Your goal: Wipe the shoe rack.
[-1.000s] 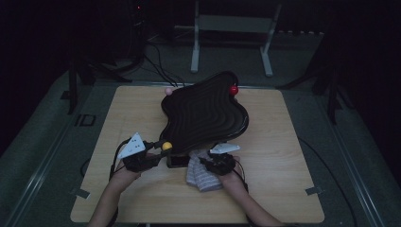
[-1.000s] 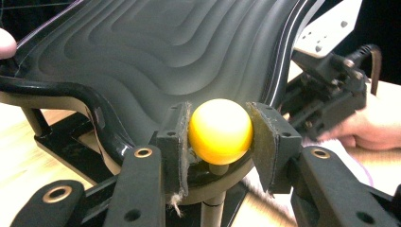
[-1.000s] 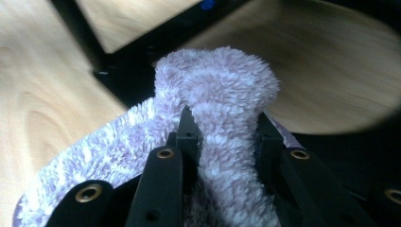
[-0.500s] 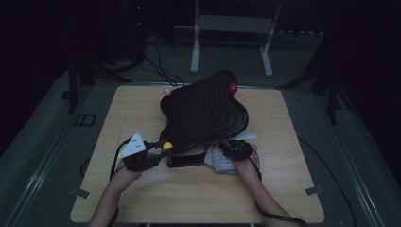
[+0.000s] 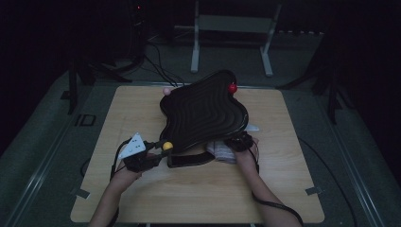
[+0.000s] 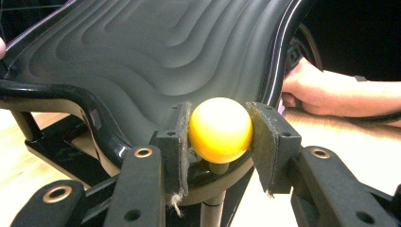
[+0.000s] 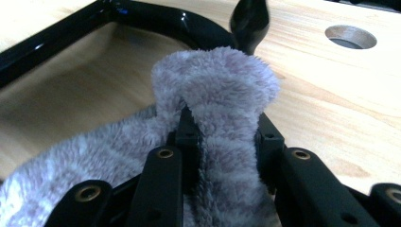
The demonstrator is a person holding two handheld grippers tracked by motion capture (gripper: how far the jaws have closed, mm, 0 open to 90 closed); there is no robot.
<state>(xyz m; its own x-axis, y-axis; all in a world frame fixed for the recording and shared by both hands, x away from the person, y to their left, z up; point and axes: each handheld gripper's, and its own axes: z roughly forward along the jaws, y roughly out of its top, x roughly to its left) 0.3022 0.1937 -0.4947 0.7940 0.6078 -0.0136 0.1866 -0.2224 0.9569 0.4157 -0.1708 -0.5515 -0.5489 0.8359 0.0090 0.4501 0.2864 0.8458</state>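
one black ridged tray (image 5: 203,111) is seen on a stand at the middle of the wooden table (image 5: 142,198), tilted, its wavy stepped surface facing up. three knobs are counted on its rim in the high view: one yellow ball knob (image 5: 167,145) at the near left corner, one red knob (image 5: 232,88) at the far right edge, and one pale pink knob (image 5: 166,90) at the far left, partly hidden by the tray. one black frame base (image 5: 189,161) is seen under the near edge of the tray.

two grippers are held, one in each hand. the left gripper (image 5: 158,150) is placed at the near left corner of the tray; in the left gripper view the yellow ball knob (image 6: 220,129) is seen between its two pads (image 6: 176,142), one pad against its side and the other just at its opposite side, so the jaws are clamped on it. the knob is carried on a thin stem rising from below the tray's rim.

the right gripper (image 5: 226,150) is placed just beside the near right edge of the tray. one fluffy lilac-grey cloth (image 7: 222,94) is pinched between its jaws in the right gripper view, a fold standing up above the fingers (image 7: 187,127) and the rest trailing down to the left over the table. in that view one round hole (image 7: 350,37) is seen in the tabletop.
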